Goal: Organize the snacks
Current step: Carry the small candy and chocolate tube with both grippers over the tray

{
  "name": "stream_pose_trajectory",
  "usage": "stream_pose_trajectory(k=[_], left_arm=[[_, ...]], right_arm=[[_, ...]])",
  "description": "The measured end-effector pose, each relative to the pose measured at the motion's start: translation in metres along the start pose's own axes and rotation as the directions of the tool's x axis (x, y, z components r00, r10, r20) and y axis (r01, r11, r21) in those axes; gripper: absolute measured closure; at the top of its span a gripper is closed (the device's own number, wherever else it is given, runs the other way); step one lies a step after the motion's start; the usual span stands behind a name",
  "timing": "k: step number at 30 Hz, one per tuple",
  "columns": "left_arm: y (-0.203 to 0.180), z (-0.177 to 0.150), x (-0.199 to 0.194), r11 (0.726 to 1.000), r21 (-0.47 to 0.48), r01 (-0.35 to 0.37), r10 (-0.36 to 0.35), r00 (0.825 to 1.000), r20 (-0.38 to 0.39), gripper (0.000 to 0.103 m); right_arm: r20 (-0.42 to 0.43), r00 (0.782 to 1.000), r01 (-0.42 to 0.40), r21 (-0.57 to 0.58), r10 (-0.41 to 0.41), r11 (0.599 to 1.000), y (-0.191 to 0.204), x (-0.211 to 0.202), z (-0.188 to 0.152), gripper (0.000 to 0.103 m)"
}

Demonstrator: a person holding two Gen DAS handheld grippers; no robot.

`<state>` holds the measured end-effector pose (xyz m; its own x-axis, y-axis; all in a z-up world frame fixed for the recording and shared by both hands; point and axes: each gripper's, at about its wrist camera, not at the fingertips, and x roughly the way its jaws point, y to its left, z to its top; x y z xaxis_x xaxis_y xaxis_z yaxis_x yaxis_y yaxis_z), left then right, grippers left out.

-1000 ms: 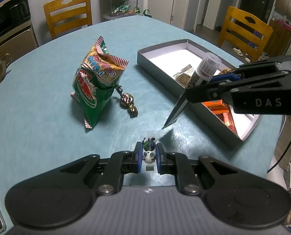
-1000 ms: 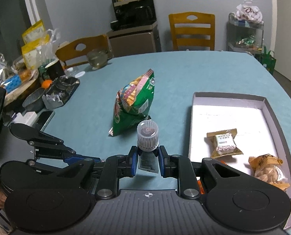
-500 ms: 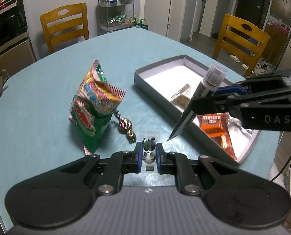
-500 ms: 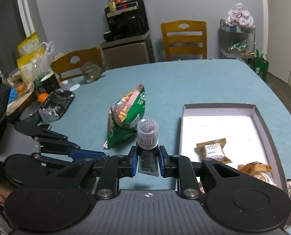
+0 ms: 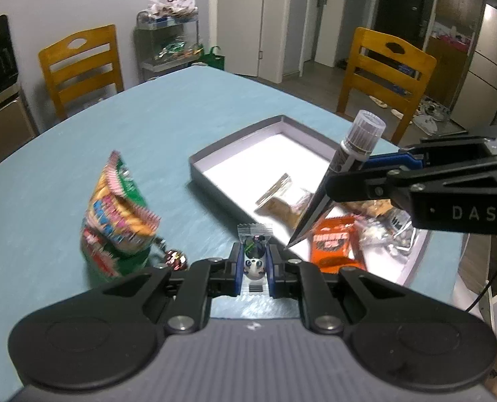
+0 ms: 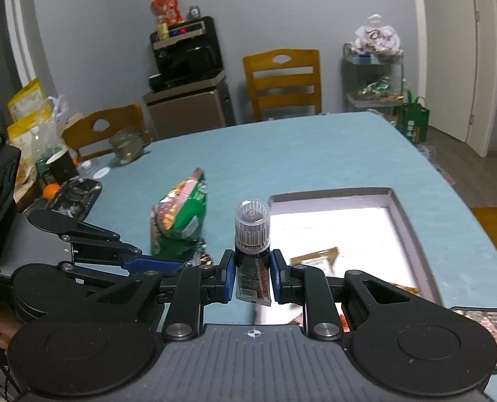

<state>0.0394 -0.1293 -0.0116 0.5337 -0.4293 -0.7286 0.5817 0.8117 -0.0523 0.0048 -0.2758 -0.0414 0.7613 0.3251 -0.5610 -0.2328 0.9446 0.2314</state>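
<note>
While my right gripper clamps the clear-capped dark squeeze pouch and my left gripper pinches the small panda-print sachet, I carry both over the grey shallow cardboard tray at 2 o'clock, releasing low onto bare floor.

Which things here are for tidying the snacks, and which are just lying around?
For the job: panda candy packet in the left gripper; capped pouch in the right gripper; green chip bag; gray box; foil candies.

Just lying about: wooden chairs; glass mug; orange.
</note>
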Motion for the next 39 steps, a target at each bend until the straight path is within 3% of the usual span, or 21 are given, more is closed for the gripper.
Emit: stream_pose_trajectory(k=[8, 27, 39], left_arm=[[-0.021, 0.015, 0.012, 0.998, 0.041, 0.042, -0.043, 0.999, 0.01, 0.093], [-0.055, 0.042, 0.052, 0.989, 0.093, 0.115, -0.114, 0.993, -0.007, 0.093], [-0.07, 0.046, 0.08, 0.986, 0.108, 0.124, -0.12, 0.992, -0.042, 0.093]], right_arm=[[0.018, 0.997, 0.069, 0.042, -0.07, 0.997, -0.026, -0.012, -0.002, 0.08], [-0.01, 0.988, 0.152, 0.077, -0.152, 0.985, -0.059, -0.02, -0.01, 0.08], [-0.059, 0.988, 0.144, 0.044, -0.142, 0.989, -0.071, 0.001, -0.01, 0.08]])
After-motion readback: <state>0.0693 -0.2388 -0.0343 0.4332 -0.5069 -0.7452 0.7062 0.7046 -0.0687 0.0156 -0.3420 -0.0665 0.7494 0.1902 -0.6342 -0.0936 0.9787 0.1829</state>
